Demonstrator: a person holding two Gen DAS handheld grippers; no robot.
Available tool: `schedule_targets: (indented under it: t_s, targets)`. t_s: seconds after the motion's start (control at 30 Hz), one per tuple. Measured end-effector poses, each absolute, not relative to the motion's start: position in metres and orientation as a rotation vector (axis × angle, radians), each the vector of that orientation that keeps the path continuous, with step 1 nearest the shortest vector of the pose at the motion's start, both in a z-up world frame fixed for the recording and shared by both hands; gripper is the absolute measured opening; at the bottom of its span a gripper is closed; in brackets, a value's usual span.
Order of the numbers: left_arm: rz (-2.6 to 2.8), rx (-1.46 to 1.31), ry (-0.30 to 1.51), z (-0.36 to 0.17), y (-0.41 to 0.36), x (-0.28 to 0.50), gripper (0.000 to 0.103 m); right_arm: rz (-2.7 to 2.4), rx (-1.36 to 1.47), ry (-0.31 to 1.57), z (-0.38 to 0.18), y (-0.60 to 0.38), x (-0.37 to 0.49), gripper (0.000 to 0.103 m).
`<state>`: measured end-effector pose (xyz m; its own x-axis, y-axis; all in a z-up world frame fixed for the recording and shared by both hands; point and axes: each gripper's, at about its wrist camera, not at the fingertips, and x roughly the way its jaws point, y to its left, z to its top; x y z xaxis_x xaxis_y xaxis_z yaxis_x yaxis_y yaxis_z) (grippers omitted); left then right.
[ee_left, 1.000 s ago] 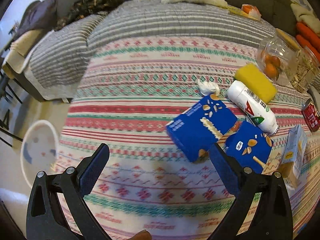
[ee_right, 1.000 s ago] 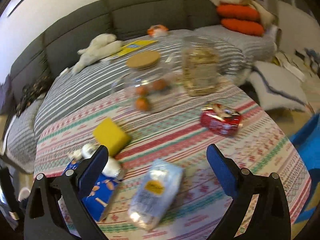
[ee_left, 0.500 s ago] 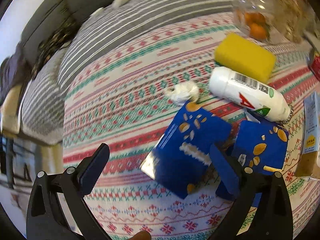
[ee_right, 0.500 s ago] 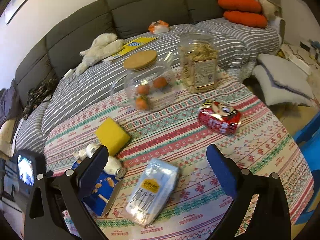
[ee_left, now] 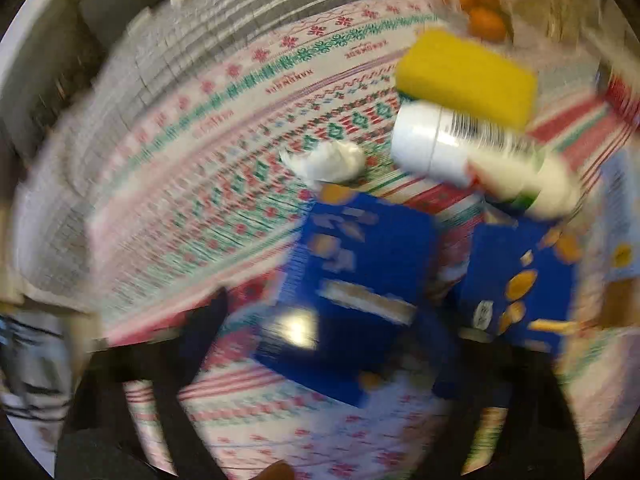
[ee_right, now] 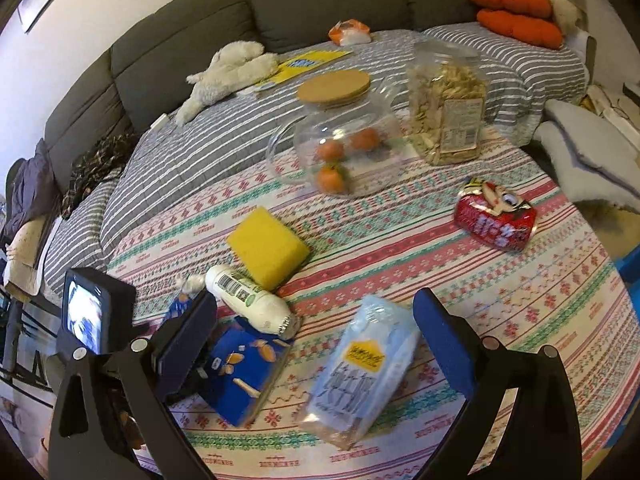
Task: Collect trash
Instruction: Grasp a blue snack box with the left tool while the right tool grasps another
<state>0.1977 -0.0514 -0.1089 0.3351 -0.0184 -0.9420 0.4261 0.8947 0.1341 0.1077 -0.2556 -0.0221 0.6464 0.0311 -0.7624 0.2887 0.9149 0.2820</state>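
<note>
The left wrist view is motion-blurred. My left gripper [ee_left: 320,332] is open, its fingers on either side of a blue snack box [ee_left: 352,288] lying on the patterned tablecloth. A second blue box [ee_left: 520,284] lies to its right, with a crumpled white tissue [ee_left: 328,160] and a white bottle [ee_left: 472,152] beyond. My right gripper [ee_right: 316,340] is open and empty above a pale blue carton [ee_right: 364,368]. The right wrist view also shows a blue box [ee_right: 244,368], the bottle [ee_right: 248,296] and a crushed red can [ee_right: 496,216].
A yellow sponge [ee_right: 268,248], a glass jar of oranges with a cork lid [ee_right: 336,140] and a jar of snacks [ee_right: 448,108] stand further back. A grey sofa [ee_right: 280,4] with a striped blanket, a plush toy [ee_right: 228,72] and orange cushions lies behind the table.
My left gripper has moved forward and down until the blue box sits between its fingers. My right gripper has shifted slightly; the pale blue carton now lies more centred below it.
</note>
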Motion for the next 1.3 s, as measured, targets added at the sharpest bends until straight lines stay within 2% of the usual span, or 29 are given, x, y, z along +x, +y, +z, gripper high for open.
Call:
schedule_targets:
  t_s: [0.4,0.57,0.67,0.8,0.9,0.93,1.07,1.13,1.3]
  targets:
    - [-0.124,0.052,1.087,-0.054,0.042,0.16,0.064,-0.032,0.19,0.984,-0.052,-0.165,0.124,0.096]
    - [-0.068,-0.057,1.021,-0.028,0.069,0.131,0.064,-0.038,0.178,1.121,-0.085,-0.152,0.134,0.096]
    - [-0.063,-0.1,1.002,-0.024,0.077,0.128,0.064,-0.051,0.258,1.18,-0.105,-0.151,0.141,0.096]
    - [-0.065,-0.094,1.002,-0.026,0.075,0.131,0.065,-0.076,0.257,1.172,-0.113,-0.136,0.149,0.096]
    - [-0.068,-0.11,1.019,-0.029,0.079,0.133,0.065,-0.109,0.166,1.15,-0.12,-0.121,0.154,0.097]
    - [-0.07,-0.119,1.018,-0.029,0.08,0.134,0.065,-0.104,0.129,1.144,-0.122,-0.114,0.154,0.096]
    - [-0.041,-0.114,0.988,-0.022,0.091,0.135,0.065,-0.069,0.043,1.099,-0.122,-0.101,0.144,0.08]
    - [-0.017,-0.102,0.974,-0.021,0.096,0.135,0.065,-0.051,0.042,1.093,-0.119,-0.102,0.14,0.075]
    - [-0.029,-0.143,0.968,-0.017,0.104,0.136,0.065,0.02,0.182,1.068,-0.108,-0.125,0.131,0.074]
